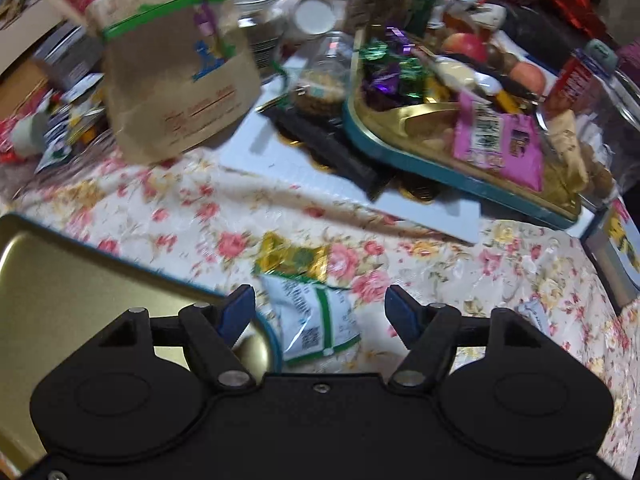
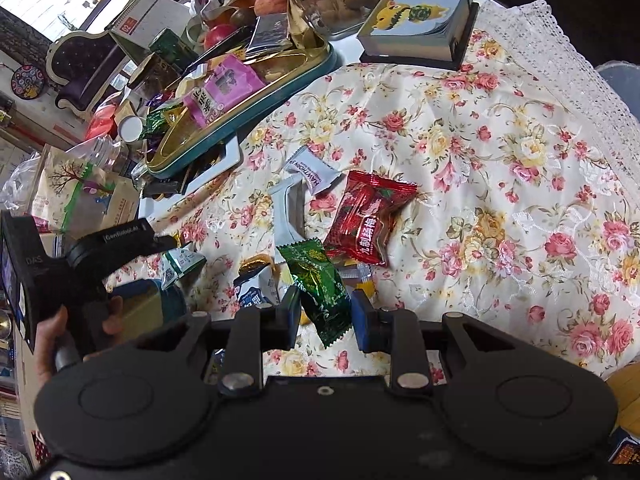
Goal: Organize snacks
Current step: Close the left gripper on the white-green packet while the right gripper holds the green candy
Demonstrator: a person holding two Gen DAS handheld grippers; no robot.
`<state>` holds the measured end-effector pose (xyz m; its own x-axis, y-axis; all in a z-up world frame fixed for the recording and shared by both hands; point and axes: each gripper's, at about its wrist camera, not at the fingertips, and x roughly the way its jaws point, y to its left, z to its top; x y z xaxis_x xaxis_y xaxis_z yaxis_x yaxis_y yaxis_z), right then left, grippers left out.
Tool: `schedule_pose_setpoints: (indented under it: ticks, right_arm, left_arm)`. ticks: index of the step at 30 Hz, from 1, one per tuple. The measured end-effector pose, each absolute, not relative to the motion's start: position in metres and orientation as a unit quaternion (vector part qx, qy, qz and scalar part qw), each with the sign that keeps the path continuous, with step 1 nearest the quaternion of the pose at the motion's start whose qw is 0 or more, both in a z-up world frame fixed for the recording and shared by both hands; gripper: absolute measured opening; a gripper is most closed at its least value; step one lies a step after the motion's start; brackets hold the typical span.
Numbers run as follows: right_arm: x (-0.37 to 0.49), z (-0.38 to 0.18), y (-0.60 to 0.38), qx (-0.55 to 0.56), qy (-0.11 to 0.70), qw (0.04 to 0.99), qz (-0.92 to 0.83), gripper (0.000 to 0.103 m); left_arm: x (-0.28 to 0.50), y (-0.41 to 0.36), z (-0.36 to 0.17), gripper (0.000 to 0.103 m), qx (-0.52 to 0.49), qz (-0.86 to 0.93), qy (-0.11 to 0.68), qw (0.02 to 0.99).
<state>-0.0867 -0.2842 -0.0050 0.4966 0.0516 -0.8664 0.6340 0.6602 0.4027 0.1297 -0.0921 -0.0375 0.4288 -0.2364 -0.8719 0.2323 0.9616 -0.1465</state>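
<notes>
Right wrist view is showing my right fingers [image 2: 325, 312] straddling the green candy wrapper [image 2: 320, 284], which is lying on the floral counter [image 2: 500, 152] among other loose snacks: a red plum candy [image 2: 368, 216] just beyond it and a white hawthorn packet [image 2: 314, 170] farther on. To do this pick well, I judge I should be closing squarely across the wrapper's middle, lifting without dragging the neighbouring sweets. My right fingers are standing part-open on either side of the wrapper; I cannot tell whether they are pressing it yet. My left fingers [image 1: 322, 312] are spread wide and gripping nothing, hovering over a white-and-green packet [image 1: 316, 320] beside the empty gold tin [image 1: 60, 280]. The filled snack tray [image 1: 400, 148] is sitting well beyond.
</notes>
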Motion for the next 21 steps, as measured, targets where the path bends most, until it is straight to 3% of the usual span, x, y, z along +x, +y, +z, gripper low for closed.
schedule_pose_setpoints:
  ticks: [11, 21]
  right_arm:
    - [-0.084, -0.006, -0.284, 0.364, 0.468, 0.783, -0.187, 0.029]
    - [-0.08, -0.007, -0.28, 0.356, 0.474, 0.784, -0.184, 0.029]
  left_arm:
    - [0.139, -0.119, -0.071, 0.074, 0.083, -0.168, 0.528, 0.829]
    - [0.142, -0.101, -0.078, 0.077, 0.08, -0.12, 0.532, 0.835]
